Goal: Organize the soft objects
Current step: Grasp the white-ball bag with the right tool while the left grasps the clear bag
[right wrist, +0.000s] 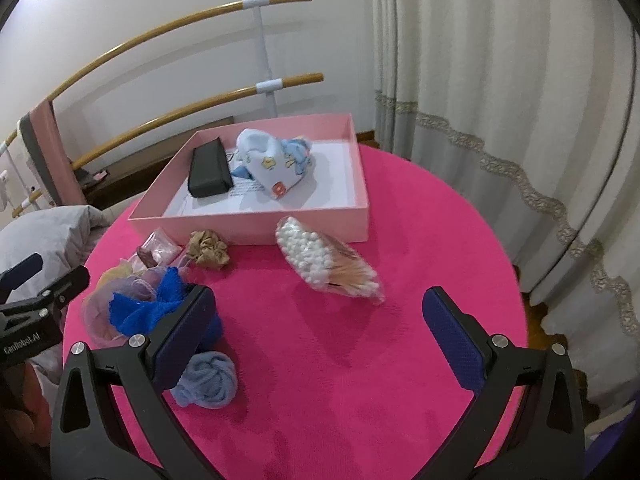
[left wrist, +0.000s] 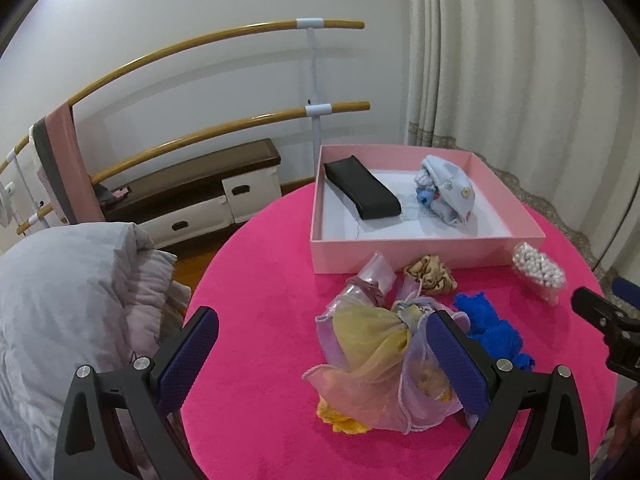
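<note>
Sheer yellow-lilac scarves [left wrist: 372, 344] are heaped crumpled on the pink desk [left wrist: 272, 280], near the box [left wrist: 424, 252]; both grippers, left [left wrist: 320, 356] and right [right wrist: 320, 336], are held with jaws wide, nothing gripped.

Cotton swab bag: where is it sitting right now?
The cotton swab bag lies on the pink tablecloth just in front of the pink box, near its right front corner, right of the tan scrunchie.

Bare pink tabletop [right wrist: 360, 360] lies open on the right; cotton swabs [right wrist: 328, 264] block the box [right wrist: 256, 228] front.
</note>
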The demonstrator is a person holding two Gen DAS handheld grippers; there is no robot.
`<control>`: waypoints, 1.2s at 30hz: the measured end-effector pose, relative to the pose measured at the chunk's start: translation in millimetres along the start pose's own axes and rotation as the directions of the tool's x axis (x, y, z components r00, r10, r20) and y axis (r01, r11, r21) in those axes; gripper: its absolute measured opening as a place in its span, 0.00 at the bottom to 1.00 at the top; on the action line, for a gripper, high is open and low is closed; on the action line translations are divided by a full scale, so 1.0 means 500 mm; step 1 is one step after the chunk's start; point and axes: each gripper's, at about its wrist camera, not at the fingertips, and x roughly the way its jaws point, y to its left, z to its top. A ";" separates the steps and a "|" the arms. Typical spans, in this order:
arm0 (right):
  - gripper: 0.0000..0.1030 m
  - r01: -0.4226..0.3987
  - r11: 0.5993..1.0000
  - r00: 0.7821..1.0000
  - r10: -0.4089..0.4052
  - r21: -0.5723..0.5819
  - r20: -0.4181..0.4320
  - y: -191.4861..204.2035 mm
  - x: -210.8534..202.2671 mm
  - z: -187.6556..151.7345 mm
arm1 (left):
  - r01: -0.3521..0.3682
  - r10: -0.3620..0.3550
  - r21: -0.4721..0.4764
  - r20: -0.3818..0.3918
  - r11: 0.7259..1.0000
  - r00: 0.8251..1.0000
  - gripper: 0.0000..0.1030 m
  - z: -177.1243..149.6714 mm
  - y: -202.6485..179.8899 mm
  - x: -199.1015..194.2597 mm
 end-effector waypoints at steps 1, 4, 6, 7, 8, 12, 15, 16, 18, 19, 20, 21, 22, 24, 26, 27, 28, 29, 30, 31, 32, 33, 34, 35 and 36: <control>1.00 0.003 1.000 1.000 -0.003 -0.003 -0.004 0.003 0.005 0.001 | 0.006 -0.006 0.004 -0.004 1.000 1.000 1.00 0.000 -0.003 0.005; 1.00 0.008 1.000 1.000 -0.008 0.003 -0.020 0.003 0.023 -0.001 | 0.028 -0.028 0.009 -0.003 1.000 1.000 1.00 -0.007 -0.017 0.002; 1.00 0.016 1.000 1.000 -0.016 0.005 -0.023 -0.002 0.028 -0.001 | 0.048 -0.048 0.014 0.008 0.999 0.999 1.00 -0.009 -0.029 -0.010; 1.00 0.021 1.000 1.000 -0.020 0.006 -0.022 -0.005 0.030 0.001 | 0.060 -0.060 0.022 0.015 0.998 0.998 1.00 -0.008 -0.037 -0.014; 1.00 0.024 1.000 0.999 -0.024 0.006 -0.021 -0.009 0.035 0.004 | 0.065 -0.066 0.027 0.019 0.998 0.998 1.00 -0.010 -0.041 -0.020; 1.00 0.029 1.000 0.999 -0.029 -0.006 -0.034 -0.016 0.069 0.020 | 0.053 -0.053 0.036 0.010 0.998 0.999 1.00 -0.008 -0.052 -0.005; 0.96 0.027 0.999 0.998 -0.028 -0.021 -0.052 -0.017 0.105 0.027 | 0.033 -0.033 0.015 -0.018 0.999 0.999 1.00 0.007 -0.041 0.036; 0.95 0.025 0.999 0.998 -0.026 -0.023 -0.059 -0.017 0.114 0.028 | 0.030 -0.030 0.011 -0.021 0.999 0.999 1.00 0.013 -0.037 0.045; 0.93 0.020 1.000 0.997 -0.022 -0.022 -0.071 -0.019 0.133 0.032 | 0.022 -0.022 0.000 -0.024 1.000 0.999 1.00 0.027 -0.028 0.065; 0.93 0.020 1.000 0.997 -0.021 -0.020 -0.073 -0.020 0.139 0.033 | 0.019 -0.019 -0.004 -0.023 1.000 1.000 1.00 0.034 -0.022 0.075; 0.91 0.019 1.000 0.997 -0.021 -0.018 -0.074 -0.021 0.145 0.035 | 0.020 -0.020 -0.002 -0.024 1.000 1.000 1.00 0.039 -0.020 0.084; 0.89 0.018 1.000 0.997 -0.020 -0.018 -0.076 -0.021 0.152 0.037 | 0.023 -0.022 0.011 -0.040 1.000 0.999 1.00 0.045 -0.020 0.103; 0.88 0.017 1.000 0.997 -0.019 -0.018 -0.079 -0.021 0.158 0.039 | 0.018 -0.017 0.022 -0.059 1.000 0.998 1.00 0.047 -0.021 0.120; 0.81 0.018 1.000 0.996 -0.019 -0.020 -0.085 -0.020 0.171 0.044 | 0.015 -0.011 0.038 -0.102 0.999 0.995 1.00 0.049 -0.021 0.163; 0.77 0.017 0.999 0.995 -0.019 -0.028 -0.098 -0.017 0.187 0.048 | 0.020 -0.014 0.042 -0.150 0.999 0.989 1.00 0.047 -0.021 0.208; 0.74 0.016 0.999 0.994 -0.019 -0.033 -0.105 -0.015 0.196 0.049 | 0.027 -0.020 0.042 -0.165 0.999 0.986 1.00 0.050 -0.020 0.227; 0.72 0.016 0.999 0.994 -0.020 -0.036 -0.112 -0.015 0.202 0.048 | 0.032 -0.025 0.038 -0.174 0.999 0.984 1.00 0.051 -0.018 0.238; 0.65 0.015 0.999 0.993 -0.019 -0.038 -0.118 -0.014 0.208 0.048 | 0.039 -0.032 0.030 -0.184 0.999 0.982 1.00 0.053 -0.015 0.252; 0.58 0.010 0.999 0.992 -0.015 -0.041 -0.127 -0.013 0.217 0.048 | 0.051 -0.048 0.014 -0.196 0.999 0.979 0.99 0.054 -0.009 0.264; 0.56 0.010 0.999 0.991 -0.015 -0.043 -0.129 -0.012 0.221 0.048 | 0.076 -0.076 -0.006 -0.207 0.997 0.975 0.97 0.055 -0.002 0.272; 0.50 0.011 0.999 0.992 -0.017 -0.047 -0.128 -0.012 0.223 0.048 | 0.093 -0.094 -0.014 -0.213 0.996 0.972 0.94 0.058 0.002 0.279; 0.44 0.010 0.999 0.992 -0.017 -0.050 -0.129 -0.011 0.225 0.048 | 0.103 -0.105 -0.019 -0.219 0.994 0.970 0.88 0.059 0.008 0.286; 0.41 0.011 0.999 0.991 -0.018 -0.050 -0.129 -0.012 0.226 0.047 | 0.115 -0.117 -0.020 -0.227 0.993 0.967 0.84 0.062 0.011 0.290; 0.35 0.012 0.999 0.992 -0.018 -0.046 -0.126 -0.014 0.226 0.048 | 0.127 -0.129 -0.021 -0.234 0.992 0.964 0.74 0.064 0.012 0.295; 0.31 0.010 0.999 0.992 -0.015 -0.043 -0.125 -0.016 0.225 0.048 | 0.148 -0.149 -0.025 -0.239 0.989 0.959 0.60 0.066 0.011 0.297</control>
